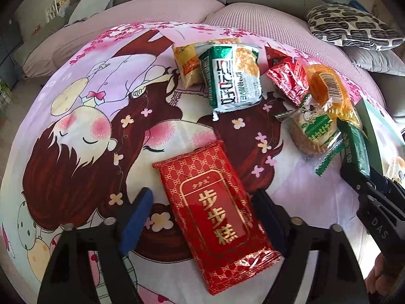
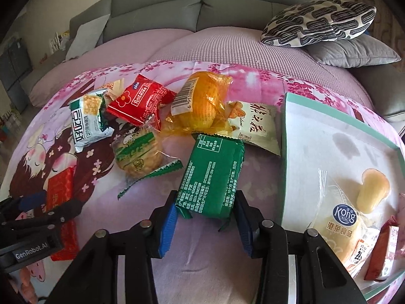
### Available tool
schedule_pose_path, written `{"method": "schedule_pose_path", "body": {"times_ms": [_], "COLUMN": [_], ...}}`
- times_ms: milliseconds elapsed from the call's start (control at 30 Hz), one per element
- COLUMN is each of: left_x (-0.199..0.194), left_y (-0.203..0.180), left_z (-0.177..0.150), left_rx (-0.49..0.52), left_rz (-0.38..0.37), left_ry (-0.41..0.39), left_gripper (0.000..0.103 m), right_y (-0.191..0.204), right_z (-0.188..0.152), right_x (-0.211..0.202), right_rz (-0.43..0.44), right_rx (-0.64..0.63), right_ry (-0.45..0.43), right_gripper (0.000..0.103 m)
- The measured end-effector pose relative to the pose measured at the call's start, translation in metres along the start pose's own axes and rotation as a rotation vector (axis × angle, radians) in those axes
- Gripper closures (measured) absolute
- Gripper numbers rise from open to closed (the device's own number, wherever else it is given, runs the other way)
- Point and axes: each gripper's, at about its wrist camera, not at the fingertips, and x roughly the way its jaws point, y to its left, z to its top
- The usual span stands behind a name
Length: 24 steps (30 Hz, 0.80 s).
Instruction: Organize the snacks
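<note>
The red packet point(image 1: 215, 217) reads "步步糕", the clear bun wrapper point(image 2: 346, 225) "Kong", and the left gripper point(image 2: 33, 200) "GenRobot.AI".

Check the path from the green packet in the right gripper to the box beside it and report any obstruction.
Nothing visible blocks it. The right gripper is shut on the green packet; bare cloth lies between it and the box, whose near wall must be cleared.

— Where's the red gold-lettered packet point(image 1: 215, 217)?
— Flat on the cartoon blanket, long axis running eleven to five.
— And the green packet point(image 2: 211, 174)?
— Printed back up, at nine o'clock of the white tray point(image 2: 303, 152).
</note>
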Motion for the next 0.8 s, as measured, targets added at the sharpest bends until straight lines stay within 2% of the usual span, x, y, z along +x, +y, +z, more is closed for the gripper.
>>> {"method": "schedule_pose_path", "body": {"times_ms": [33, 200, 800], "left_x": [-0.001, -0.004, 0.001], "left_y": [0.0, 0.001, -0.002], "left_z": [0.0, 0.0, 0.003], "left_rx": [0.003, -0.007, 0.0], "left_rz": [-0.007, -0.014, 0.002], "left_ry": [-0.004, -0.017, -0.018], "left_gripper": [0.035, 0.042, 0.043], "right_y": [-0.001, -0.001, 0.01], "right_z": [0.0, -0.002, -0.026], "right_x": [0.0, -0.001, -0.017], "right_rz": [0.004, -0.002, 0.04], "right_rx": [0.006, -0.008, -0.059], "right_ry": [-0.001, 0.005, 0.073], "right_gripper": [0.058, 0.06, 0.065]}}
